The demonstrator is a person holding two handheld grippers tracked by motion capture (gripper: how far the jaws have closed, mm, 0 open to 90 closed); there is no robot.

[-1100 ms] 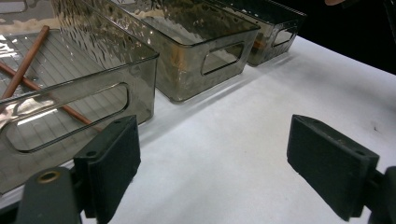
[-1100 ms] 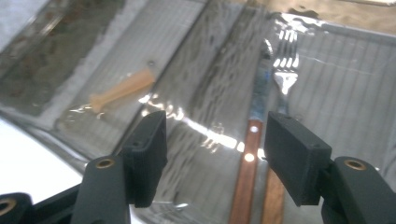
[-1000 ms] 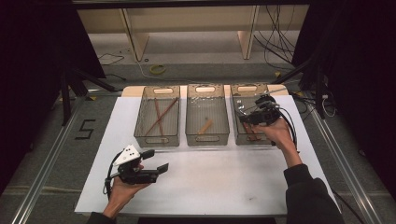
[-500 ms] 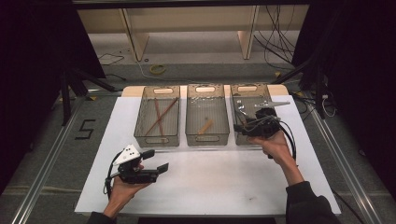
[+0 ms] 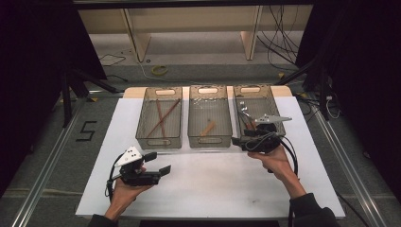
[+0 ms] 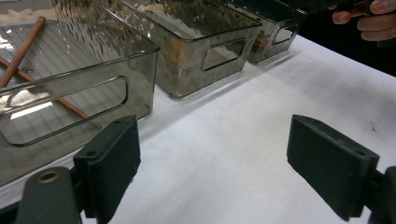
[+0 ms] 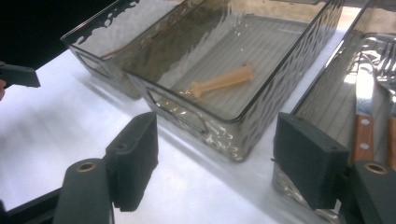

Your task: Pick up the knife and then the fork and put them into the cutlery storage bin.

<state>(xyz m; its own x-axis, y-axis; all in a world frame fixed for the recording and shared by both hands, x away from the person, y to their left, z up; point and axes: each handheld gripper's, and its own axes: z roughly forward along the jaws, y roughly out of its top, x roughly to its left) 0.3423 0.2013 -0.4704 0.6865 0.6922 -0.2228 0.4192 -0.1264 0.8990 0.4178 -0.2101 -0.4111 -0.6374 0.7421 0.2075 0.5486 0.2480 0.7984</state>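
Three clear smoked bins stand in a row on the white mat. The left bin (image 5: 159,140) holds brown chopsticks (image 5: 161,118) (image 6: 23,49). In the middle bin (image 5: 209,141) lies a pale wooden piece (image 5: 208,128) (image 7: 224,80). The right bin (image 5: 257,88) holds cutlery (image 5: 245,113), including a wooden-handled knife (image 7: 362,135). My left gripper (image 5: 158,162) (image 6: 219,163) is open and empty over the mat, in front of the left bin. My right gripper (image 5: 241,139) (image 7: 222,158) is open and empty at the right bin's near end, facing the middle bin.
The white mat (image 5: 213,184) covers the table, with bare room in front of the bins. Cables (image 5: 283,42) and a yellow tape roll (image 5: 159,70) lie on the floor beyond the table. A floor mark "5" (image 5: 86,130) is at the left.
My right gripper has drawn back from over the right bin toward its near end. The left gripper has stayed put.
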